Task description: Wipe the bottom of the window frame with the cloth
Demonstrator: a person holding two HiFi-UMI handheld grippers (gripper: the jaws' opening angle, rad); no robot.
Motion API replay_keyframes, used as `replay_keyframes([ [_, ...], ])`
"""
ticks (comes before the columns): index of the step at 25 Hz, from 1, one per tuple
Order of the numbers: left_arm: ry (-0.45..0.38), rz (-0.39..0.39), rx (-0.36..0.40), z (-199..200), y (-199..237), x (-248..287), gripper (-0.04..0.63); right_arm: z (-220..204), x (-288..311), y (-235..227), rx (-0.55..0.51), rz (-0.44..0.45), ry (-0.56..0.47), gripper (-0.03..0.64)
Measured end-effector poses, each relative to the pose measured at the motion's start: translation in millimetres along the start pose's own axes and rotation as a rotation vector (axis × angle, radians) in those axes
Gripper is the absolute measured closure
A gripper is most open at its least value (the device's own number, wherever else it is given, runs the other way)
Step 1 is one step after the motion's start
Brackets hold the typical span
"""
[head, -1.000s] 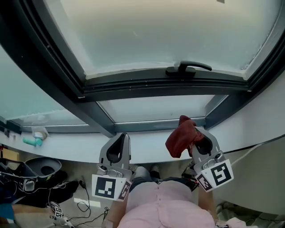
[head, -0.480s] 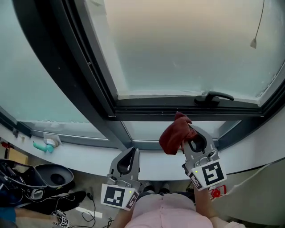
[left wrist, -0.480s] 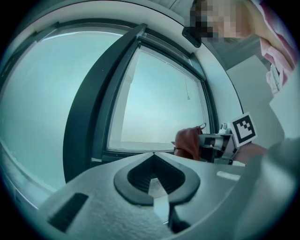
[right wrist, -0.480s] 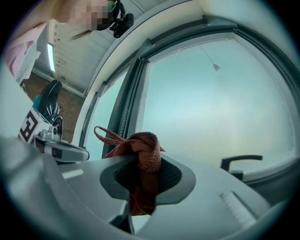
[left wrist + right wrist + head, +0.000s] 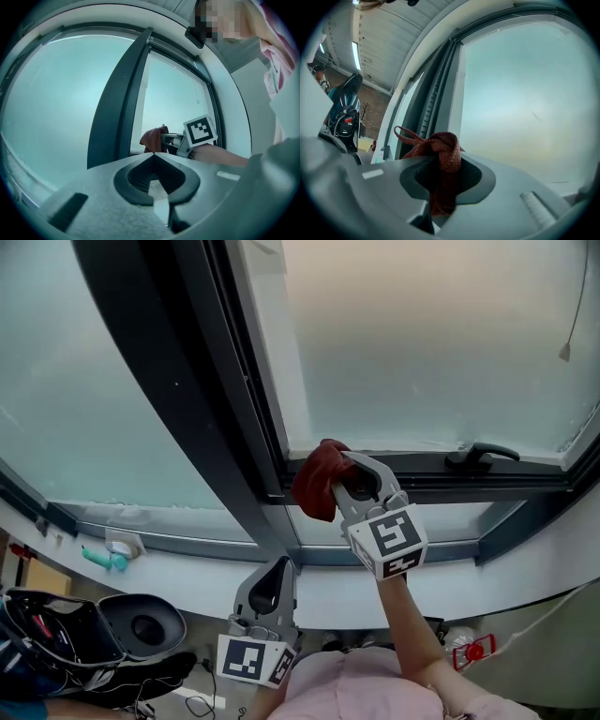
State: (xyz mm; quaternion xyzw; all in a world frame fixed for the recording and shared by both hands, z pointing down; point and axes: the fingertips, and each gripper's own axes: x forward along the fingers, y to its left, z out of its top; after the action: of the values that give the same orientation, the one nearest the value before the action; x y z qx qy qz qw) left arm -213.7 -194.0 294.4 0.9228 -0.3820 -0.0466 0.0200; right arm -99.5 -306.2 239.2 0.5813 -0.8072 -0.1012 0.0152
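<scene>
A: Right gripper [image 5: 343,471]?
B: Raised. Fingers clamped on the red cloth [image 5: 314,486], which is bunched between them. The cloth is at the bottom rail of the window frame [image 5: 422,486], near its left corner; contact not discernible.
A: Left gripper [image 5: 274,570]?
B: Low, well apart from the frame, by the person's torso. Fingers together, nothing between them.

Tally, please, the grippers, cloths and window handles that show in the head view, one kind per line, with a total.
Grippers: 2, the left gripper and the right gripper
Red cloth: 1
Window handle: 1
Total: 4
</scene>
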Motion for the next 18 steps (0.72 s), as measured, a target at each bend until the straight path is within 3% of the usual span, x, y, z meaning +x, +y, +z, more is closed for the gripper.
replay_keyframes([
  [7,-0.005,-0.007,-0.005,0,18,1,0.597,-20,55,11,-0.051,0.009,0.114,0.540],
  [15,-0.053,0.018,-0.002,11,28,8,0.597,-43,76,24,-0.245,0.017,0.362,0.540],
  [18,-0.061,0.036,-0.001,14,32,8,0.597,-49,78,24,-0.261,0.018,0.426,0.541],
])
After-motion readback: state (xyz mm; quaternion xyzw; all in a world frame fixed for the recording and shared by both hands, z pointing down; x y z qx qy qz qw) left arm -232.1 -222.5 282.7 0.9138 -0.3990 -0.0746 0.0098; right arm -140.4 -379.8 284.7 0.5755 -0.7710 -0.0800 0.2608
